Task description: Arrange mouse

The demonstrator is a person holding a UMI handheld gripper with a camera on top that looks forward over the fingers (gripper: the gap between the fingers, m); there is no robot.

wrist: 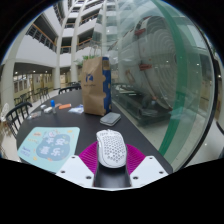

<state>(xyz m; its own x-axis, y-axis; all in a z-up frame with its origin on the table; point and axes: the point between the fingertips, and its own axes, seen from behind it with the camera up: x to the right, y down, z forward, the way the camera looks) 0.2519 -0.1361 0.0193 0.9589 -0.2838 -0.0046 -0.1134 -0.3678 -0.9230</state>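
The claw [111,168] sits low over a dark surface [75,122], with a white perforated mouse [111,148] lodged between its two fingers. The magenta pads [88,156] show at either side of the mouse's body and appear to press against its flanks, so the claw reads as clamped on the mouse; whether the mouse is lifted or resting on the surface cannot be told. A light blue mat with printed figures [48,145] lies just beside the mouse, near the surface's near edge. Further along the surface stands a brown paper bag [95,86], with a small grey flat object [110,118] between it and the mouse, and some small coloured items [70,107] toward the far edge. Beyond the far edge, dark chairs [20,112] stand against it.

Risks, as judged from here: the mouse shell is smooth and curved, and the pads seem to hold it near its rear half, so it could pivot nose-down or slip forward out of the grip if moved sharply. If the mat is the intended spot, a low sideways pass could catch the mat's edge and push or ruck it. Releasing while tilted could leave the mouse skewed, or partly off the mat.
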